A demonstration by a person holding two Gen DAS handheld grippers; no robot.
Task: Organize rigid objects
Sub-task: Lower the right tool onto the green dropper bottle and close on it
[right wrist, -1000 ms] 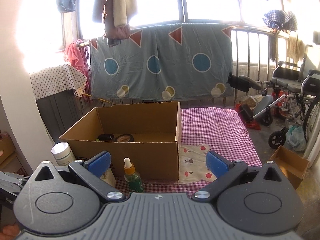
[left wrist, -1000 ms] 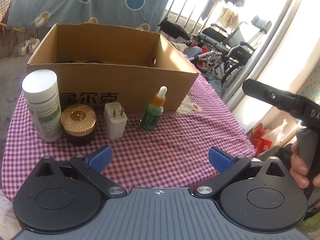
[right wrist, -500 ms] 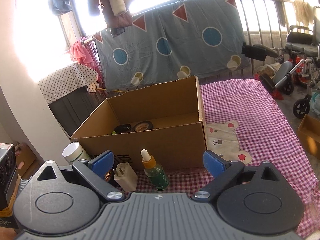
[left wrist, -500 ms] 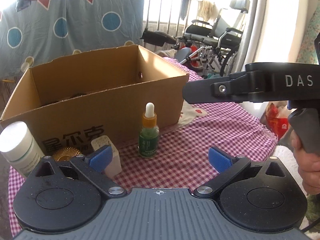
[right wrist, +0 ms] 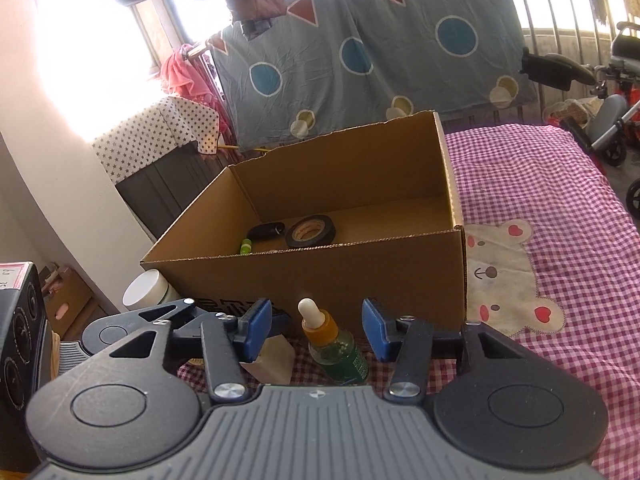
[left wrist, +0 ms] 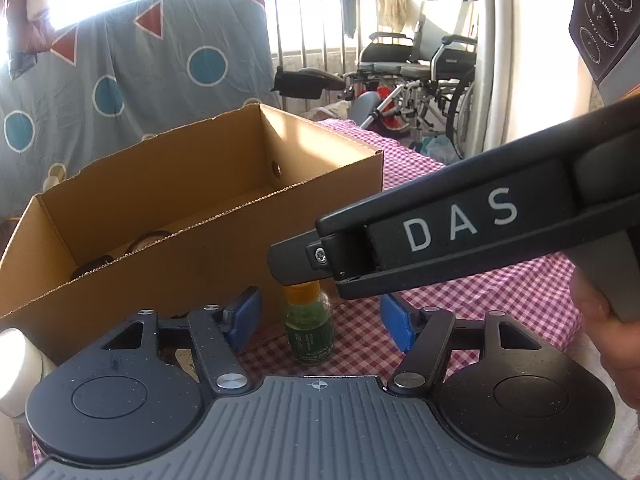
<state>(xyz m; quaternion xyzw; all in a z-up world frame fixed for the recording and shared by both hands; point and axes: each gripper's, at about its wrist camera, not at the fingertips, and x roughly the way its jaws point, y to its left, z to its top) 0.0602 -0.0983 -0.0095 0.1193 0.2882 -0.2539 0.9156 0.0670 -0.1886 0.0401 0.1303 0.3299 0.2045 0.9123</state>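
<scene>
A green dropper bottle (right wrist: 336,344) with an orange collar and white bulb stands upright on the checked cloth in front of an open cardboard box (right wrist: 320,276). My right gripper (right wrist: 316,330) is open, its blue pads on either side of the bottle, not touching. In the left wrist view the bottle (left wrist: 310,328) stands between the open left gripper (left wrist: 320,320) pads too, with the right gripper's black body (left wrist: 440,232) crossing above it. A white charger plug (right wrist: 272,364) and a white-capped bottle (right wrist: 146,288) stand left of it. The box holds a tape roll (right wrist: 311,231) and small dark items.
The pink checked cloth (right wrist: 540,184) with a bear patch (right wrist: 500,276) covers the table right of the box. A black speaker (right wrist: 20,340) stands at the left edge. A wheelchair (left wrist: 416,76) and a railing lie beyond the table. A blue sheet hangs behind.
Both grippers have moved closer to the dropper bottle and narrowed somewhat. The right gripper's body now crosses low over the bottle in the left wrist view.
</scene>
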